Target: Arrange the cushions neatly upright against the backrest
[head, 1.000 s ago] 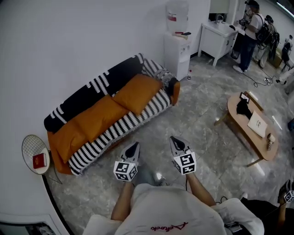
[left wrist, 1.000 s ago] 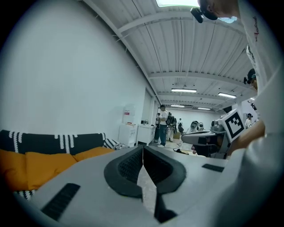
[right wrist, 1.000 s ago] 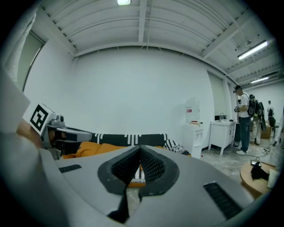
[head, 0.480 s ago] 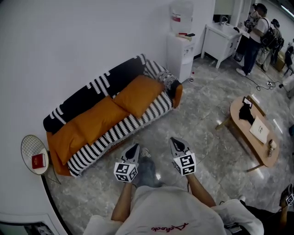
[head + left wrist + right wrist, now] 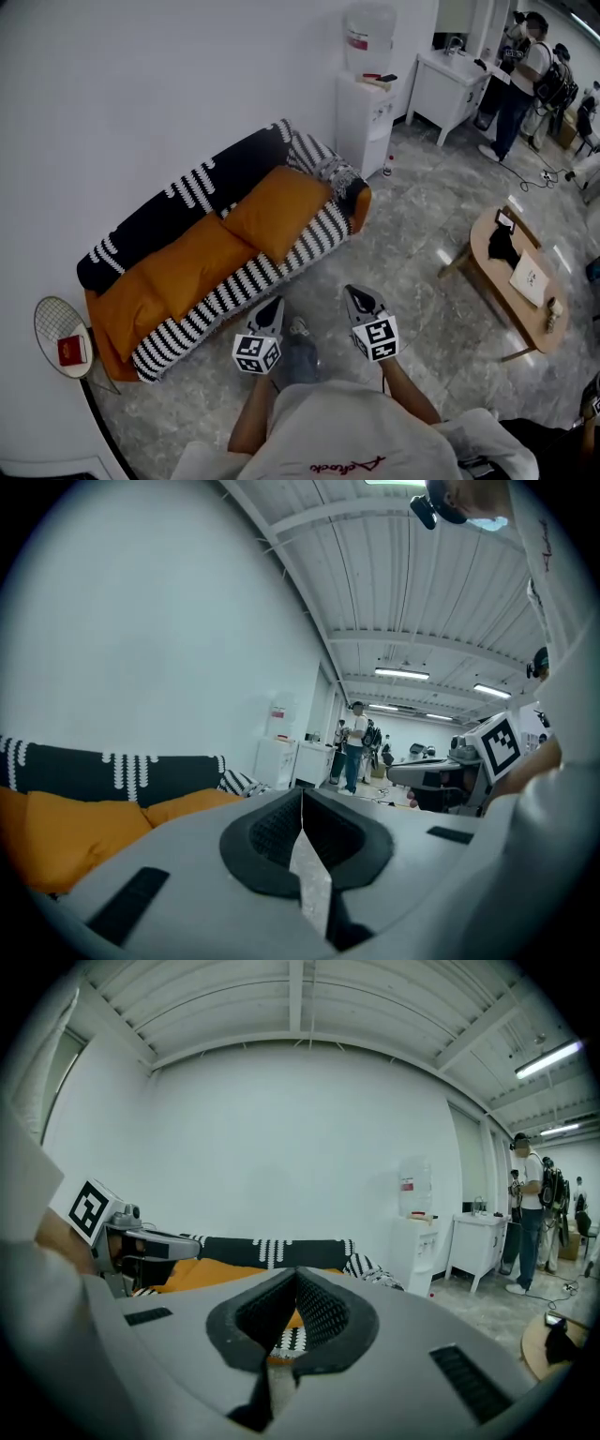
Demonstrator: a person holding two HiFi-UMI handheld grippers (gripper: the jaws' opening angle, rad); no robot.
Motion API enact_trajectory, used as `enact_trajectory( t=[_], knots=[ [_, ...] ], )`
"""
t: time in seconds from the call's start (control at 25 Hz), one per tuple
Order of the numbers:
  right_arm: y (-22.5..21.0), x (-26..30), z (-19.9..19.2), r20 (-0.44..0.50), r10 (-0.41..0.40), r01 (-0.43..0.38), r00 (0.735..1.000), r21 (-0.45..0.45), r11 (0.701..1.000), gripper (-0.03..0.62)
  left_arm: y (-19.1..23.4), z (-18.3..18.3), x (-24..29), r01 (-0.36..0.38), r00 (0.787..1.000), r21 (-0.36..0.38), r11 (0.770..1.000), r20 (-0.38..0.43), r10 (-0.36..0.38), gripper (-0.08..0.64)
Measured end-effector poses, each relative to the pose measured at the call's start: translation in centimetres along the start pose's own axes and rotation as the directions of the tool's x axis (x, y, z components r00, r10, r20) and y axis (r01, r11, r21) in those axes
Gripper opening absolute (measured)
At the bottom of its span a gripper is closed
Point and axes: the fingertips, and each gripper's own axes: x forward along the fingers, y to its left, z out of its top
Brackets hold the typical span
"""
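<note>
The left hand-held gripper (image 5: 273,305) and right hand-held gripper (image 5: 354,292) are both pinched together, empty, in front of the sofa (image 5: 178,211). Two orange cushions lie along its seat: the longer cushion (image 5: 173,272) toward the left end, the smaller cushion (image 5: 277,208) toward the right end.

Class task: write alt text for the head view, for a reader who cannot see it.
Two orange cushions lie on a black-and-white sofa against a white wall. In front, a person holds out the left gripper and right gripper, both shut and empty. A coffee table stands at right.
</note>
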Motion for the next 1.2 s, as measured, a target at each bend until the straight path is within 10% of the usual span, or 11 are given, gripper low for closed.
enact_trajectory(
  t=[1.2],
  knots=[
    [-9.7, 31.8, 8.1, -0.057, -0.044, 0.044, 0.997, 0.003, 0.999, 0.026, 24.0, 9.4, 22.3, 0.052, 0.998, -0.039, 0.998, -0.037, -0.054, 0.031]
  ],
)
